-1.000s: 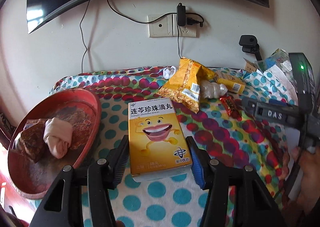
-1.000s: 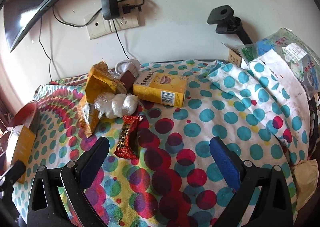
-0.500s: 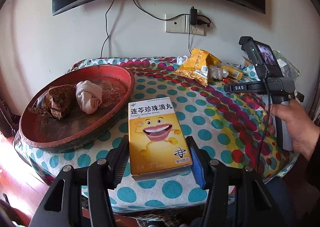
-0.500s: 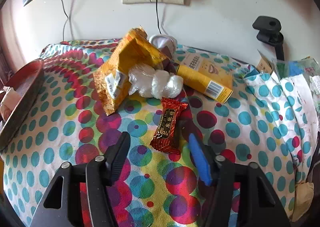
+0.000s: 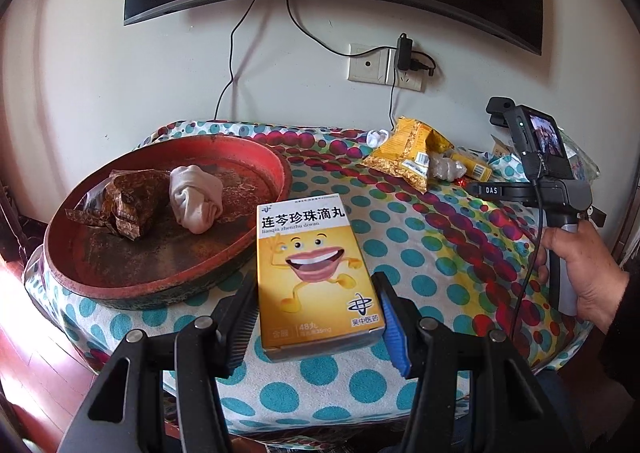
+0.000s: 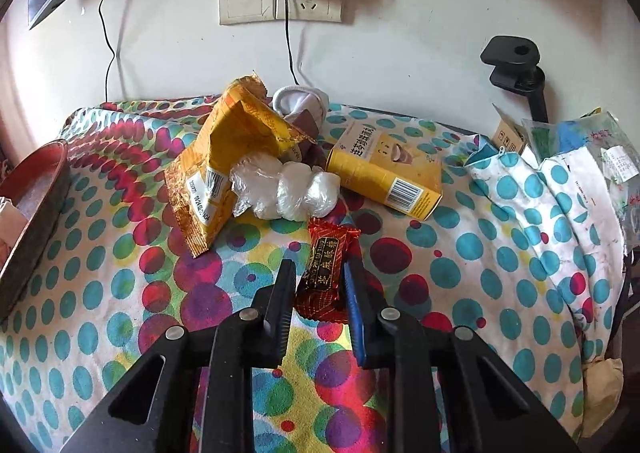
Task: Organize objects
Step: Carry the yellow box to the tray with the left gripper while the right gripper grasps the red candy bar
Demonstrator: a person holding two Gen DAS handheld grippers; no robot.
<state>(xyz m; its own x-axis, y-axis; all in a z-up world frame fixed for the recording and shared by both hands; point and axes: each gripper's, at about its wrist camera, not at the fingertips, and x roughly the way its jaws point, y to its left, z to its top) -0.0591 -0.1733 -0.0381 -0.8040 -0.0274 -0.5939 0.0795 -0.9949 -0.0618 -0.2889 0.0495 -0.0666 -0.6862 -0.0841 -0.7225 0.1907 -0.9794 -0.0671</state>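
Holding a yellow medicine box (image 5: 316,273) in my left tongs (image 5: 316,317), I have it lifted clear of the tabletop (image 5: 420,249), just in front of the red tray (image 5: 280,169). The tray already carries a brown wrapper (image 5: 128,205) and a balled-up cloth (image 5: 196,201), so I judge it to be the collecting place, and the box is poised beside its near rim for that reason. The left tongs are spread about as wide as the box, both pads pressed flat on its long sides near the bottom end, so the printed face looks up at me.

My right tongs (image 6: 320,293) are down at the cluttered end of the tabletop, drawn in narrow around a red candy (image 6: 326,273). The pads sit on either side of its lower half and seem to touch the crinkled wrapper; I take it as gripped, though the candy looks to be lying on the cloth, not yet lifted. Just beyond it lie a wad of clear plastic (image 6: 288,189), a torn yellow bag (image 6: 228,157) and a second yellow box (image 6: 384,177), bunched close together near the wall. Going for the candy first makes sense to me, since it is nearest and stands free of the pile. In the left view my right hand (image 5: 576,265) grips that tool's handle.
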